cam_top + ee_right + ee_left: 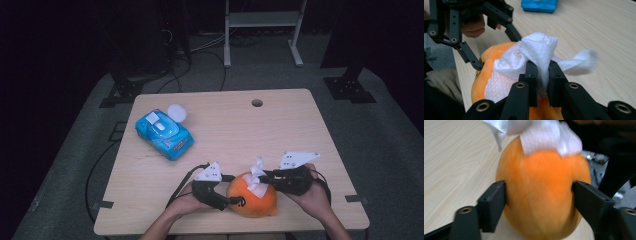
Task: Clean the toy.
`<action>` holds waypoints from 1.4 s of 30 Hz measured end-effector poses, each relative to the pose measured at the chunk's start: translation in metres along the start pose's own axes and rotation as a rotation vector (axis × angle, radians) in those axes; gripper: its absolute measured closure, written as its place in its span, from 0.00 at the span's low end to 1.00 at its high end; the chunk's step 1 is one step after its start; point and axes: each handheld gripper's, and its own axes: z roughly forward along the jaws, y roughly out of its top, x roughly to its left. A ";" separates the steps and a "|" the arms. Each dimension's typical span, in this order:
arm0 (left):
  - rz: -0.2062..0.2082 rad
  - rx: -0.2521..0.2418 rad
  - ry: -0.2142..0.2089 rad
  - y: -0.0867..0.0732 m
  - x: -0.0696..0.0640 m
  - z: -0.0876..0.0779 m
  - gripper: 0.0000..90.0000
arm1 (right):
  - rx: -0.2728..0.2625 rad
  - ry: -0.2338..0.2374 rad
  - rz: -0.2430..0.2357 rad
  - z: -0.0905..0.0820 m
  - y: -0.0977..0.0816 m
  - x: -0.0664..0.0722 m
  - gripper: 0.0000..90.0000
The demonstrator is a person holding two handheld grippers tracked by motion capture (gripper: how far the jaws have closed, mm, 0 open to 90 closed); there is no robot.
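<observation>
An orange soft round toy (252, 200) (544, 195) sits near the table's front edge. My left gripper (239, 198) (539, 195) grips it from the left, one black pad on each flank, both touching the fabric. A white wipe (257, 176) (544, 135) (536, 50) lies crumpled on the toy's top. My right gripper (263, 177) (542, 67) comes in from the right, its jaws shut on a fold of that wipe. In the right gripper view the left gripper (496, 51) straddles the toy (482, 77) from the far side.
A blue pack of wipes (164, 132) (539, 5) lies at the table's back left, with a white round lid (177, 112) beside it. The wooden table (300, 125) has a cable hole (257, 103) near its far edge. Dark floor and stands surround it.
</observation>
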 end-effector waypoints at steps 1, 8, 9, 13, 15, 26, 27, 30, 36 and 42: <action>-0.014 -0.008 -0.006 0.002 0.000 0.000 0.23 | -0.007 0.012 -0.009 0.002 0.001 0.002 0.89; -0.019 -0.008 0.008 -0.001 0.001 0.005 0.34 | 0.006 0.035 -0.086 0.009 0.009 0.018 0.89; -0.026 -0.011 0.006 -0.002 0.002 0.004 0.35 | 0.006 0.037 -0.084 0.007 0.009 0.016 0.89; -0.027 -0.007 0.008 -0.005 0.003 0.001 0.37 | 0.006 0.016 -0.067 -0.006 0.004 0.006 0.89; -0.028 -0.009 0.004 -0.006 0.004 0.001 0.37 | 0.002 0.017 -0.039 -0.012 -0.001 -0.001 0.89; -0.024 -0.004 0.002 -0.007 0.005 0.000 0.37 | -0.023 0.038 -0.009 -0.016 -0.003 -0.007 0.89; -0.026 -0.008 0.003 -0.008 0.005 -0.001 0.37 | -0.016 0.030 -0.008 -0.019 -0.003 -0.009 0.89; -0.022 -0.006 0.003 -0.007 0.005 0.000 0.37 | -0.010 -0.001 0.018 -0.024 -0.006 -0.014 0.89; -0.017 -0.002 0.008 -0.006 0.002 0.001 0.35 | -0.018 0.042 0.021 -0.016 -0.003 -0.011 0.89; -0.030 0.030 0.003 0.000 0.003 -0.002 0.19 | 0.018 0.142 -0.015 -0.007 -0.005 -0.003 0.89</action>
